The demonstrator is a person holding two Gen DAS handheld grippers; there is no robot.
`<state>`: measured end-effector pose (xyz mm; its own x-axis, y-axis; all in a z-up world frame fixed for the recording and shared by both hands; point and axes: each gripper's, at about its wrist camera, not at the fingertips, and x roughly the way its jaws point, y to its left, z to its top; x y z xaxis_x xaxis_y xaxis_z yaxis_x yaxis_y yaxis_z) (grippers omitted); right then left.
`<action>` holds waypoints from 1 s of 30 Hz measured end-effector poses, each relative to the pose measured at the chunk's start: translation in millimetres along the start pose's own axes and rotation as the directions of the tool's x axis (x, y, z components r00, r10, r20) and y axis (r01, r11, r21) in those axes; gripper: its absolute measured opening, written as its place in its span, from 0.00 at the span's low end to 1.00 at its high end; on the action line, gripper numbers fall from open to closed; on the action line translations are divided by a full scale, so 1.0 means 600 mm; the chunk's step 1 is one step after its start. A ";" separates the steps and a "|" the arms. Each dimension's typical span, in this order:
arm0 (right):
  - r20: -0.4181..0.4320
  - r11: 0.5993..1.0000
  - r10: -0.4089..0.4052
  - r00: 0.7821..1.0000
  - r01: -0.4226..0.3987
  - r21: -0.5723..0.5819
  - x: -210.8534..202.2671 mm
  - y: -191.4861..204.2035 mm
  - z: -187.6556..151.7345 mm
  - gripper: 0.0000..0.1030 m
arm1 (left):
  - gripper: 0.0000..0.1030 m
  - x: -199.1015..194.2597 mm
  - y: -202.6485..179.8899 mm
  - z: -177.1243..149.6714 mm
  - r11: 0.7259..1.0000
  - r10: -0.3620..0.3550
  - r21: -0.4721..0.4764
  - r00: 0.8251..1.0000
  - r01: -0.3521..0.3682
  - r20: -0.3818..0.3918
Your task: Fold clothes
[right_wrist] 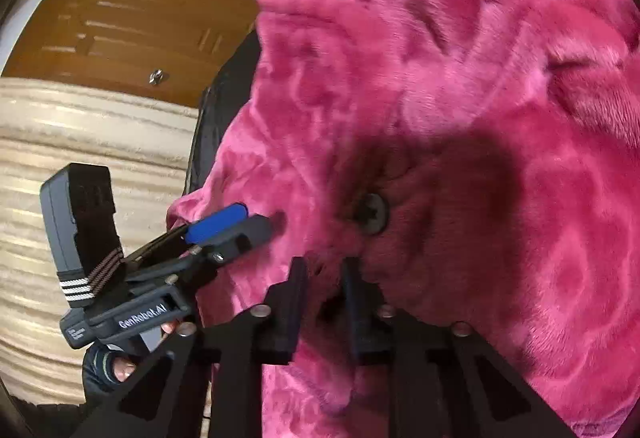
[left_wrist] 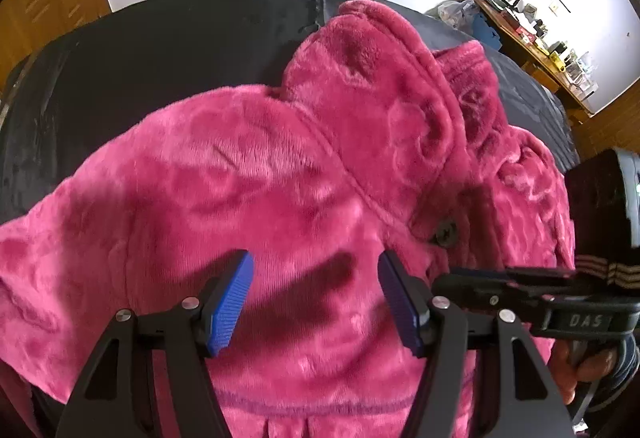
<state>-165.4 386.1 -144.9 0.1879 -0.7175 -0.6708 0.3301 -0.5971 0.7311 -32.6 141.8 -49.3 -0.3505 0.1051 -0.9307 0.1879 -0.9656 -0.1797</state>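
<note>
A pink fleece garment (left_wrist: 280,173) with a dark button (left_wrist: 445,231) lies rumpled on a black padded surface (left_wrist: 160,57). My left gripper (left_wrist: 316,298) hovers just over the fleece, its blue pads (left_wrist: 232,302) standing open with only flat fabric below them. My right gripper (left_wrist: 444,284) comes in from the right beside the button. In the right wrist view, the right gripper (right_wrist: 322,302) is shut on a bunched fold of the garment (right_wrist: 460,97) just below the button (right_wrist: 372,213). The left gripper (right_wrist: 240,226) reaches the garment's left edge.
A cluttered wooden desk (left_wrist: 540,37) stands at the far right against a white wall. A wooden cabinet (right_wrist: 132,25) and a beige striped floor (right_wrist: 80,141) lie beyond the black surface's edge (right_wrist: 208,109). A person's hand (right_wrist: 120,366) holds the left gripper's handle.
</note>
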 end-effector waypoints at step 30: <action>0.115 0.982 -0.172 0.978 0.180 -0.064 -0.061 0.001 0.103 0.11 | 0.67 0.033 0.050 0.054 0.996 0.078 -0.038 0.997 -0.077 0.026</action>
<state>-229.4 390.0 -112.2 0.0204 -0.6404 -0.7677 0.4170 -0.6925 0.5887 -63.4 107.0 -62.6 -0.3588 0.0233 -0.9331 0.2487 -0.9611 -0.1197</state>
